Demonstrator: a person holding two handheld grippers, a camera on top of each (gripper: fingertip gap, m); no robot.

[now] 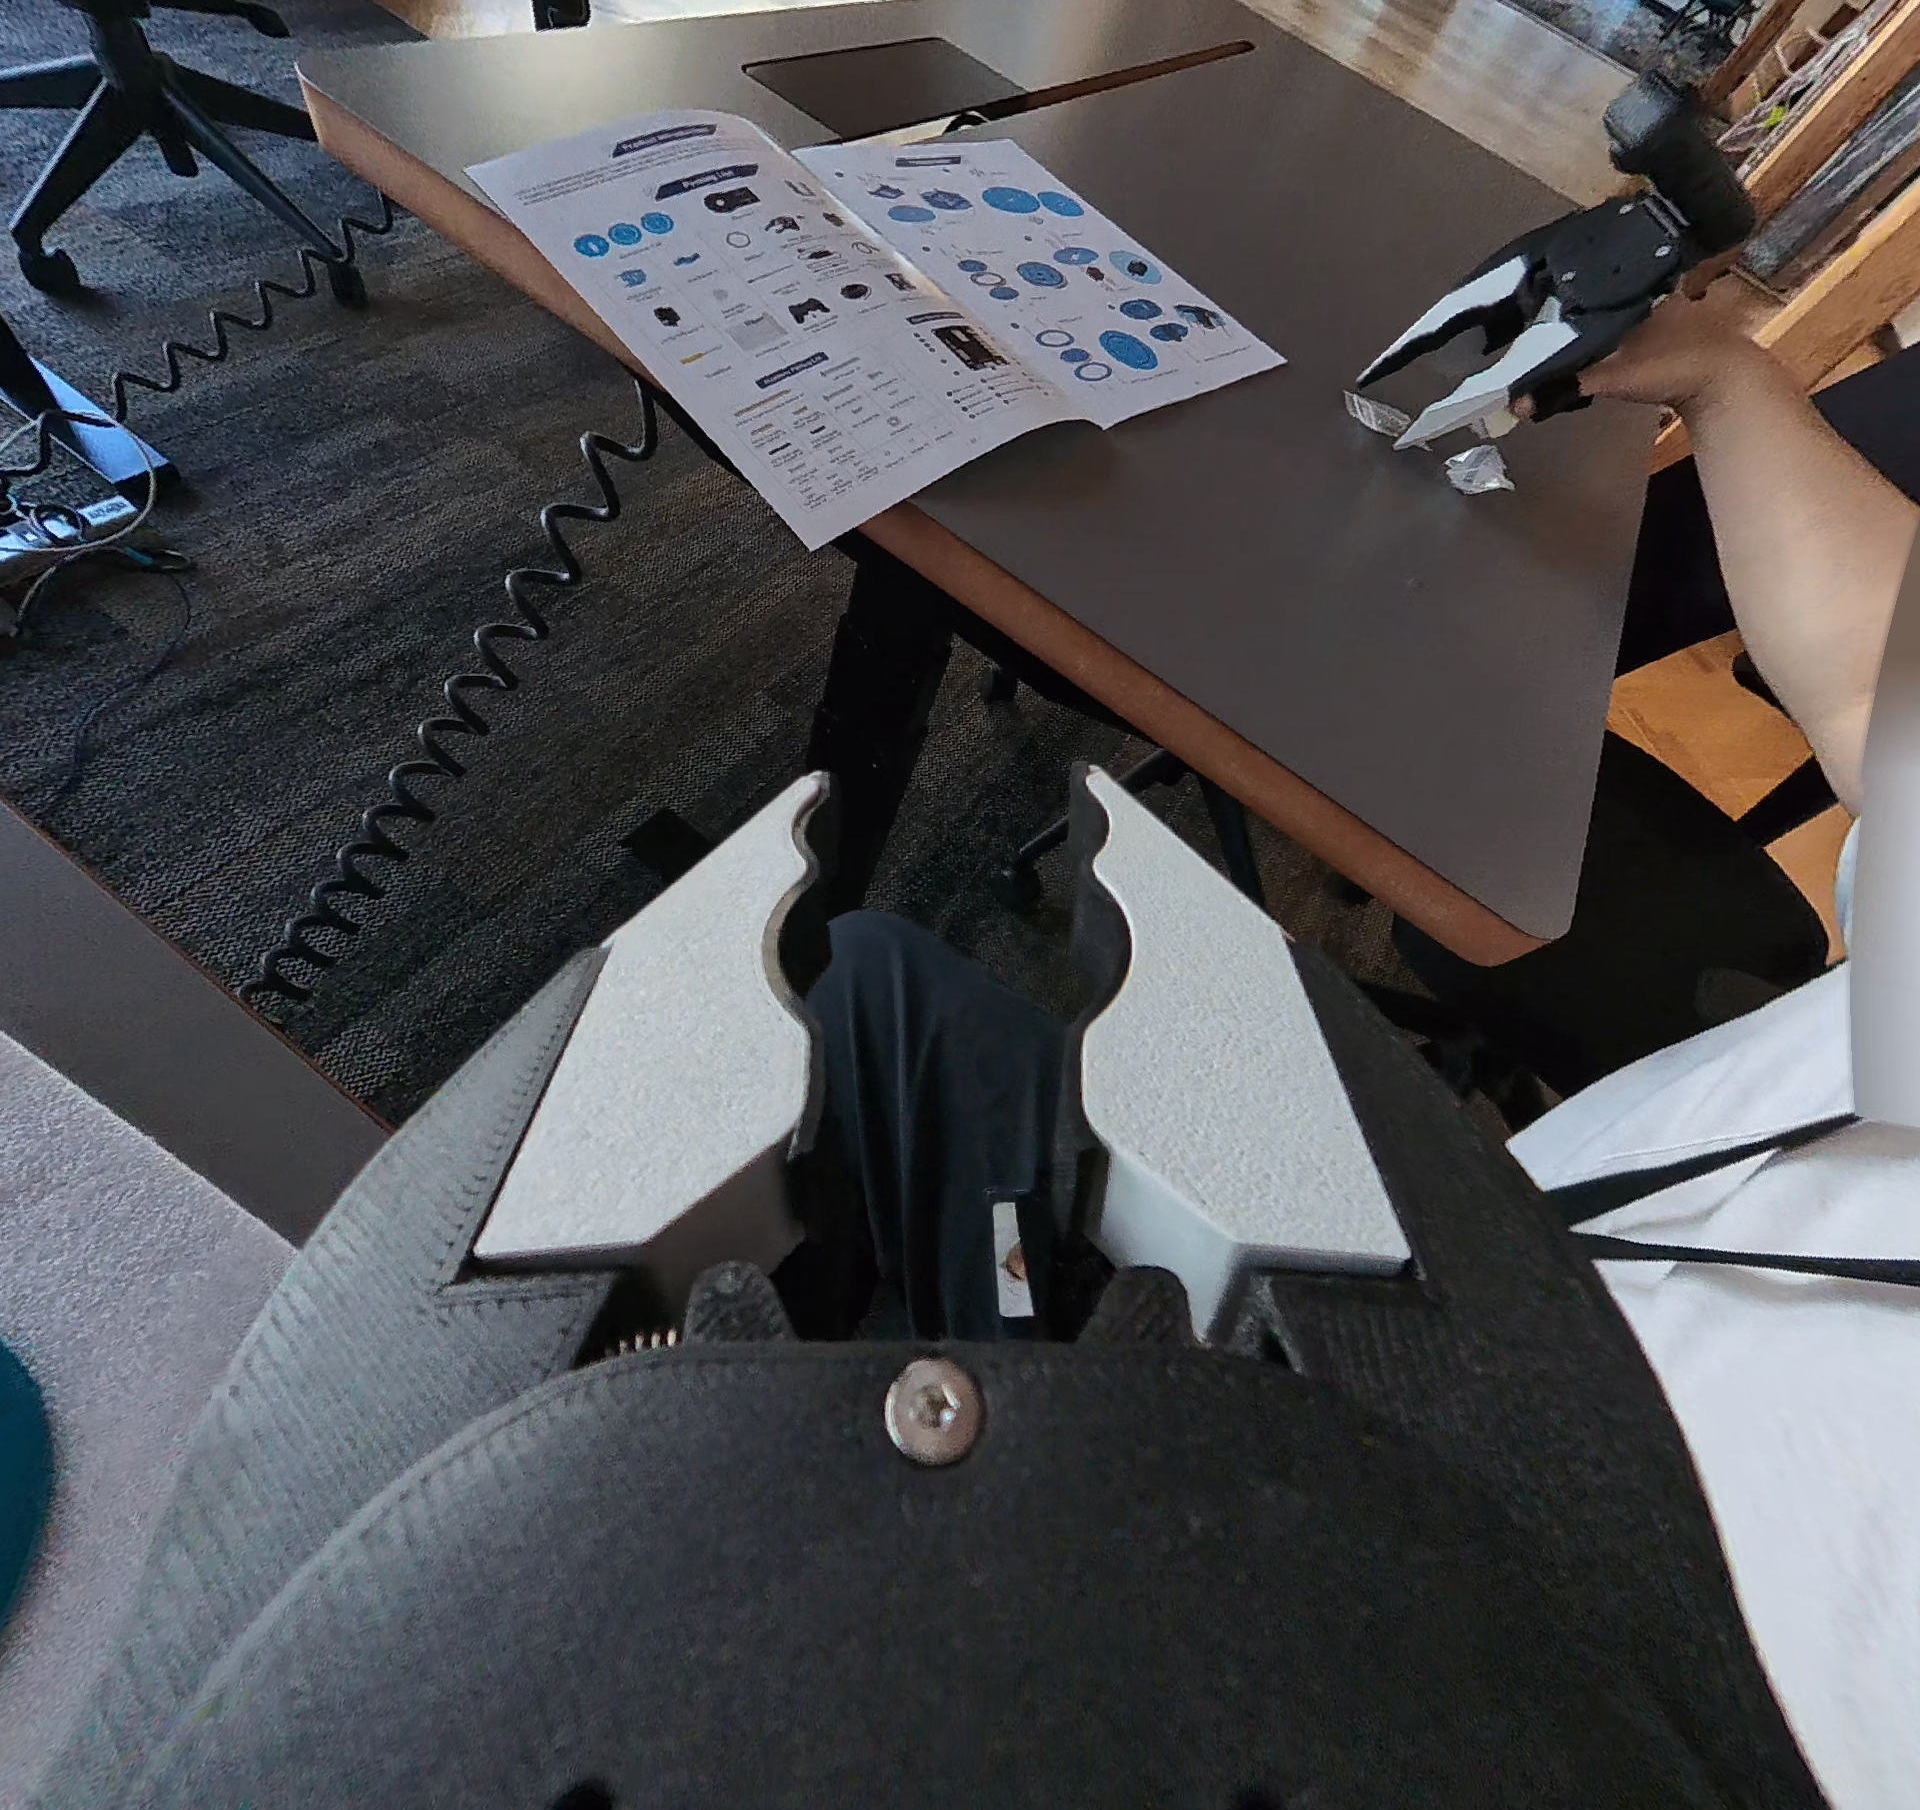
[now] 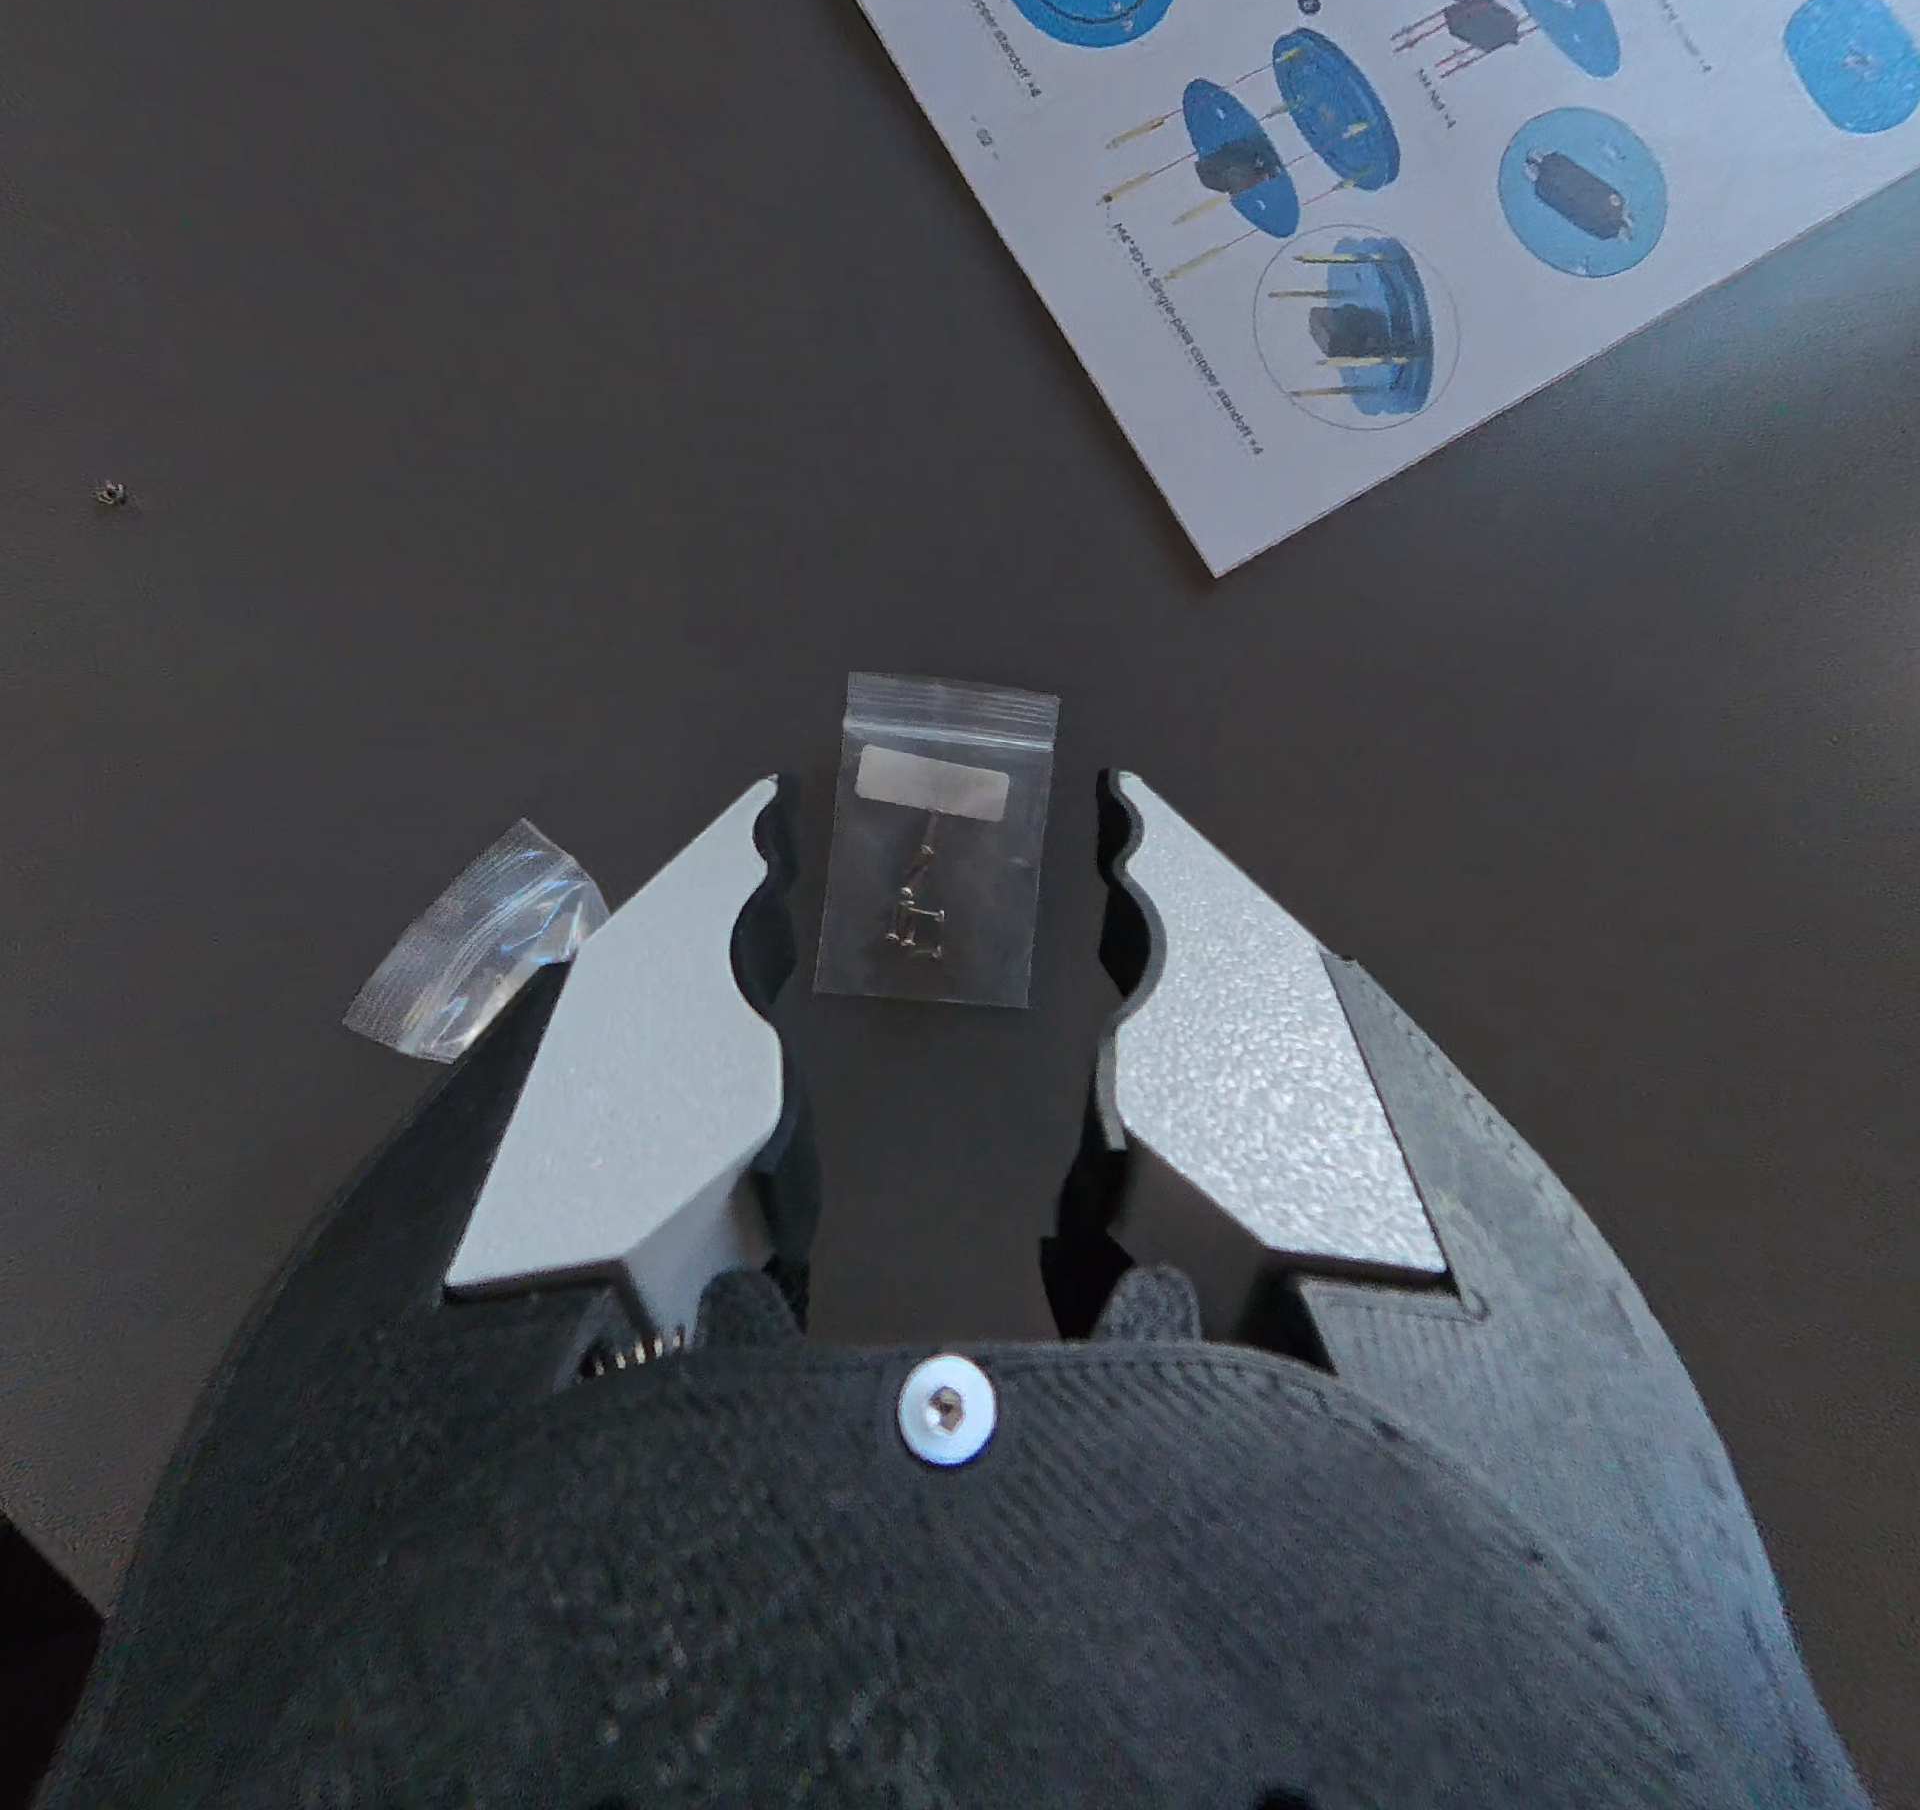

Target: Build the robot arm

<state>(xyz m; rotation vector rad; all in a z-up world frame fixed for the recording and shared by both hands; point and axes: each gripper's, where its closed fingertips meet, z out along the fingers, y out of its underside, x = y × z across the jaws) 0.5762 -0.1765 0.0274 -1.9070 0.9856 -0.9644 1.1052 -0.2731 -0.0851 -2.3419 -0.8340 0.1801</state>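
Clear zip bag (image 2: 938,841) of tiny screws: light, limp, slippery, flat on counter (image 2: 416,306); pinch edge. Right tongs (image 2: 943,784) wide astride it; left tongs (image 1: 951,784) wide, empty.

Left wrist view: off-table, oblique, far – right wrist view: close, top-down; both catch booklet (image 1: 873,306).
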